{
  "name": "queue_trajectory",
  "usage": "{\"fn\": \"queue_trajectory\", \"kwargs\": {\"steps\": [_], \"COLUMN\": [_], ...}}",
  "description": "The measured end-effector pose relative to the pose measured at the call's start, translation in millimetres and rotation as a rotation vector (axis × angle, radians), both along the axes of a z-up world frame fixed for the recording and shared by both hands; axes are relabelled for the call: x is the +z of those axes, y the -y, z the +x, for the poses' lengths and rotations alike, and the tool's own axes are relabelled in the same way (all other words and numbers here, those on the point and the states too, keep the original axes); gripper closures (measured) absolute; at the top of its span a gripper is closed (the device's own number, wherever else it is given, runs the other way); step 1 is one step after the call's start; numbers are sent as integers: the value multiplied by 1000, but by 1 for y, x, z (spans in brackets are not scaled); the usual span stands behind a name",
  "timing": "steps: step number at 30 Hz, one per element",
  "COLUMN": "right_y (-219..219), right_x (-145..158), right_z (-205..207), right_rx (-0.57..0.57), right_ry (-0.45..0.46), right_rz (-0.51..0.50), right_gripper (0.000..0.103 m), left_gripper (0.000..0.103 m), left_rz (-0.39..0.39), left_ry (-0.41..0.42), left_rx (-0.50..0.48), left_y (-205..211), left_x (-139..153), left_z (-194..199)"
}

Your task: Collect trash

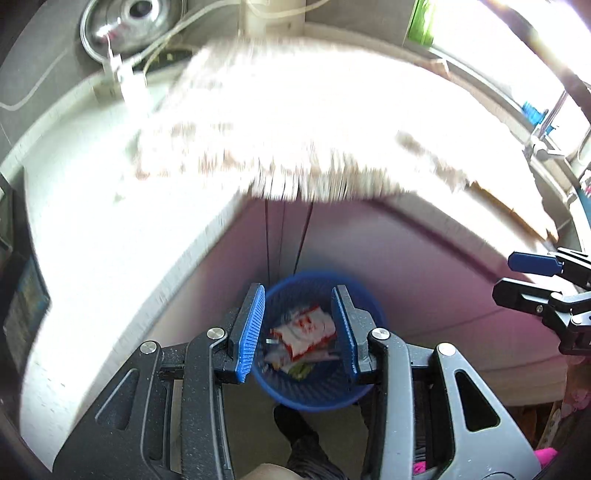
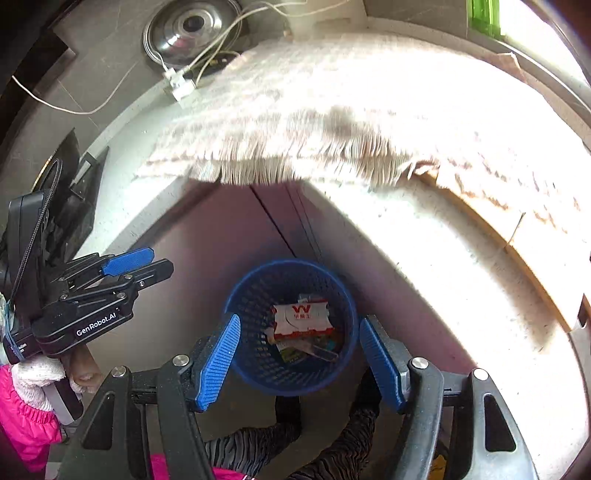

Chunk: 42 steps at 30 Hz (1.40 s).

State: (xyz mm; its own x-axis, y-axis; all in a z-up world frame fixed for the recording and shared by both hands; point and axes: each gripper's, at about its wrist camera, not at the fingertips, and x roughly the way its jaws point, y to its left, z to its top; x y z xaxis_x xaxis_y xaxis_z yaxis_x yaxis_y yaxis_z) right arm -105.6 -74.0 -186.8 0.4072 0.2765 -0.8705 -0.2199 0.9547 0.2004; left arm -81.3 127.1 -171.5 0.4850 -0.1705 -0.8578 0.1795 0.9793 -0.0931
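Observation:
A blue mesh trash basket (image 1: 314, 391) stands on the floor below the counter; it also shows in the right wrist view (image 2: 251, 295). Inside lie a red and white wrapper (image 1: 304, 332) (image 2: 301, 319) and other small scraps. My left gripper (image 1: 299, 325) is open and empty, held above the basket; it also shows from the side in the right wrist view (image 2: 151, 260). My right gripper (image 2: 299, 358) is open and empty above the basket, and its fingers (image 1: 532, 263) show at the right of the left wrist view.
A white counter (image 2: 424, 229) carries a pale woven mat (image 2: 332, 110) with a fringed edge hanging over the front. A steel lid (image 2: 192, 29), white cables and a plug (image 2: 179, 83) lie at the back left. Cabinet doors (image 2: 229, 236) stand behind the basket.

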Motion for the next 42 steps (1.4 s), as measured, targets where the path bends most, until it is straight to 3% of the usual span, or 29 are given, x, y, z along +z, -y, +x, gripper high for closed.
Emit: {"fn": "queue_trajectory", "kwargs": {"steps": [1,3,7,9,11,16,19,25,32,42], "right_y": [3,9,22,30,36,52,59,74,85,98], "right_x": [10,29,66,84,103,137,154,182,207,211], "right_z": [0,1,3,6,7,10,14,16,25,32], "right_rx": [-4,-14,-32,-45,-59,-90,-106,-149,-163,-173], "right_ry": [20,61,147,189,228,324,374,480,543,552], "right_rz": [8,15,17,21,33,50,62,102,113,124], "right_gripper": [33,31,29,27,25,20,17,0,0,0], "left_gripper": [64,47,35,21,14,10,1,0,0,0], "left_rz": [0,0,-13,-21,-31,-54,-56,-39,-38,-41], "left_ry": [25,81,175,201,242,334,397,482,521,501], "left_rx": [0,0,7,10,16,13,15,19,24,22], "left_y": [2,6,17,23,31,48,55,70,83,100], "left_x": [11,34,80,99,117,156,177,210,229,230], "left_z": [2,4,8,14,17,23,24,29,34,43]}}
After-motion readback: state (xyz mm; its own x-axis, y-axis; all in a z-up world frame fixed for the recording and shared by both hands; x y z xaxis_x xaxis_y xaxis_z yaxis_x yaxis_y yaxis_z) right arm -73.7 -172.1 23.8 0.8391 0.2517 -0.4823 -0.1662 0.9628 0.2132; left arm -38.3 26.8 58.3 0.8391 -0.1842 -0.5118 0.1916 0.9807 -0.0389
